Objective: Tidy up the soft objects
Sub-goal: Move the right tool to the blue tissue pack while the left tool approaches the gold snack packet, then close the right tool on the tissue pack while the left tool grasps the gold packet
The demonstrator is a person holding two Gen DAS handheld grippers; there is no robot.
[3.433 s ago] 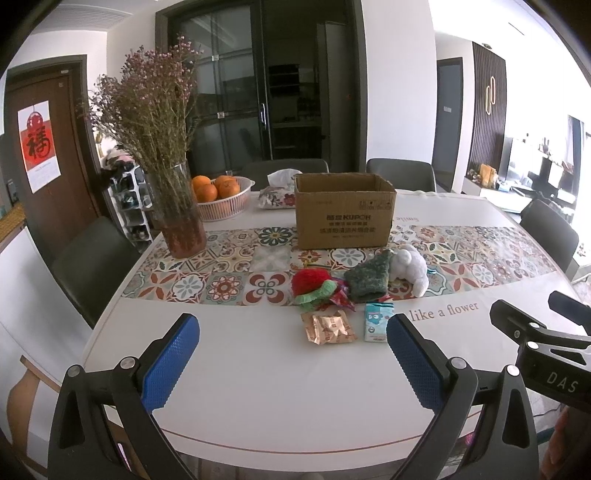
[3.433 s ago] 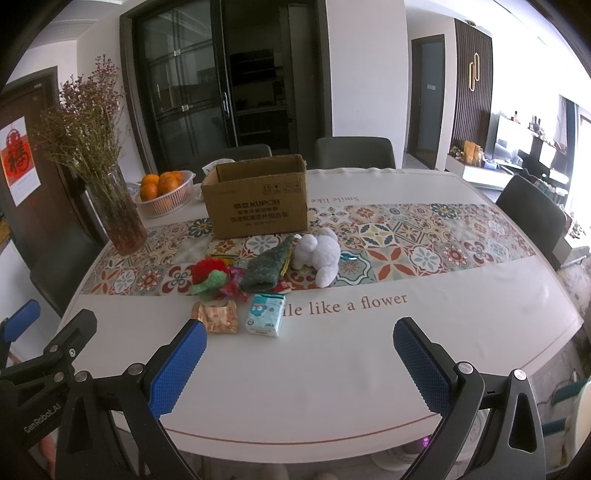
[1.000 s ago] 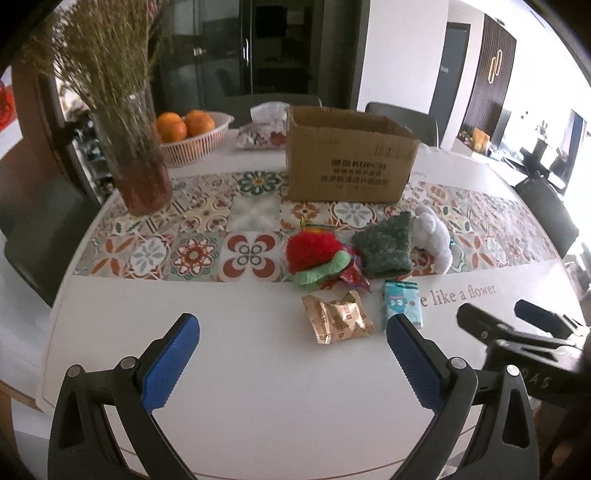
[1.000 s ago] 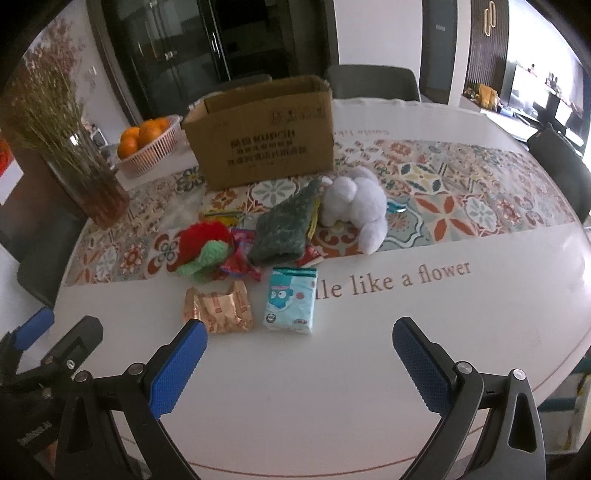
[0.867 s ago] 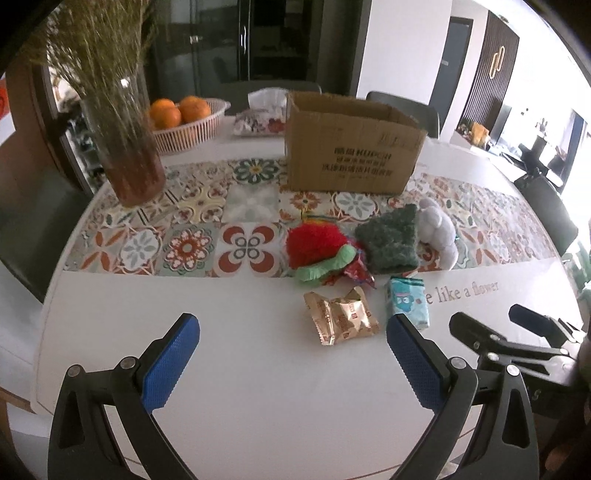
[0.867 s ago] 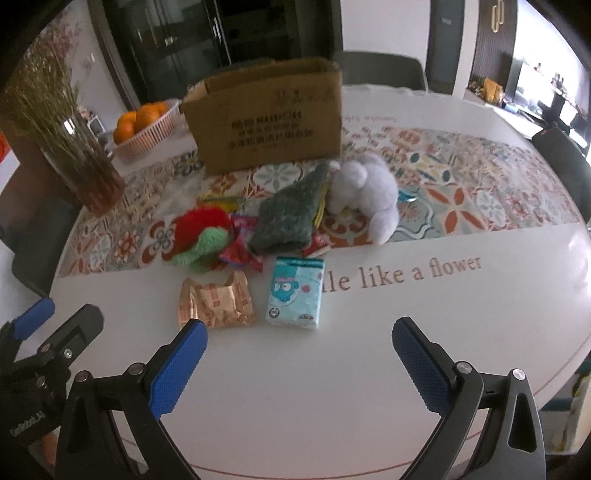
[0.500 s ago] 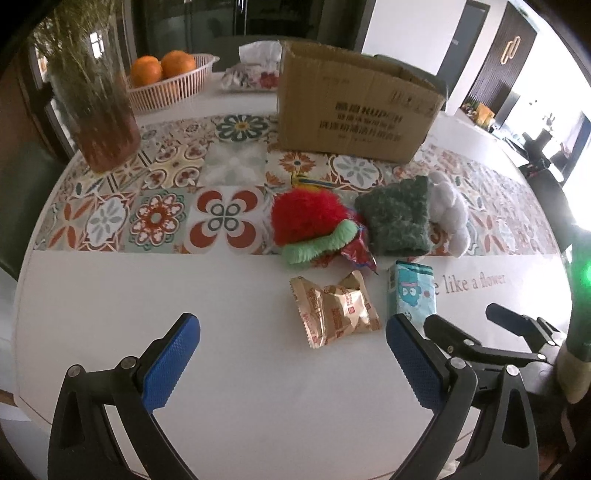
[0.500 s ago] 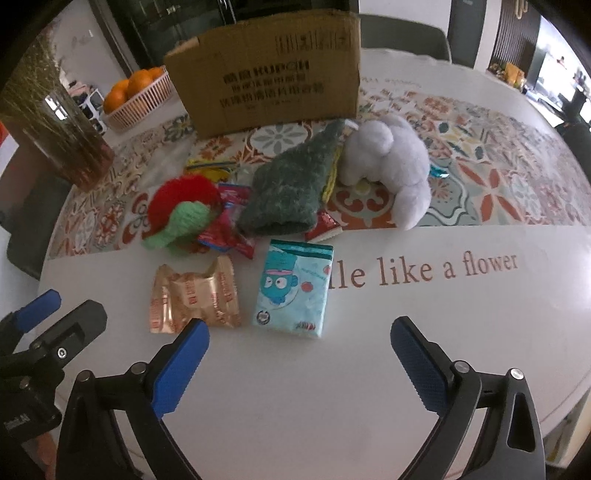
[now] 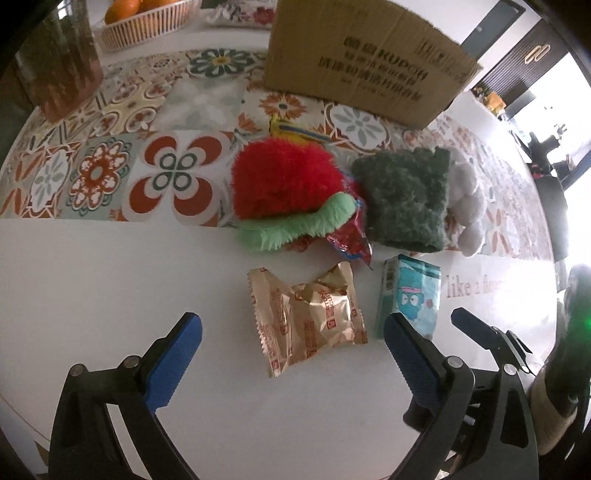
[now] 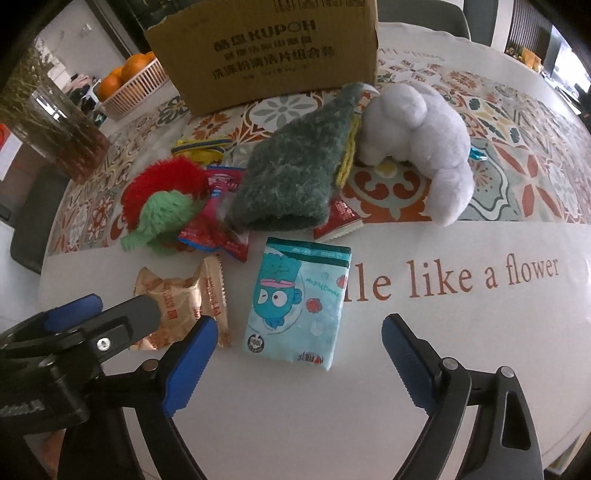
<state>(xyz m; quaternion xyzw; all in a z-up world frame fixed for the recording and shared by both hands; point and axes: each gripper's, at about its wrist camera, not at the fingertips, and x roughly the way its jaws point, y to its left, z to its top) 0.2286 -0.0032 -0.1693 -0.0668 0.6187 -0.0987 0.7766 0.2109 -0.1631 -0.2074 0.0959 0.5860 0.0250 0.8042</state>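
A red and green plush (image 9: pixel 284 184) (image 10: pixel 162 199), a dark green knitted piece (image 9: pixel 402 199) (image 10: pixel 295 177) and a white plush toy (image 9: pixel 465 199) (image 10: pixel 413 136) lie in a row before a cardboard box (image 9: pixel 362 62) (image 10: pixel 266 48). Nearer lie a gold snack packet (image 9: pixel 306 317) (image 10: pixel 184 295) and a light blue tissue pack (image 9: pixel 410 291) (image 10: pixel 295 299). My left gripper (image 9: pixel 291 354) is open, low, just short of the gold packet. My right gripper (image 10: pixel 295 358) is open, just short of the tissue pack.
A red snack wrapper (image 9: pixel 351 240) (image 10: pixel 214 229) lies between the plush toys. A glass vase of dried flowers (image 9: pixel 55 55) (image 10: pixel 55 129) and a basket of oranges (image 9: pixel 144 18) (image 10: pixel 129 81) stand at the back left on the white table (image 9: pixel 110 295) with a patterned runner.
Both grippers have moved forward and down toward the objects, which now look much larger. Both stay open. Nothing on the table has moved.
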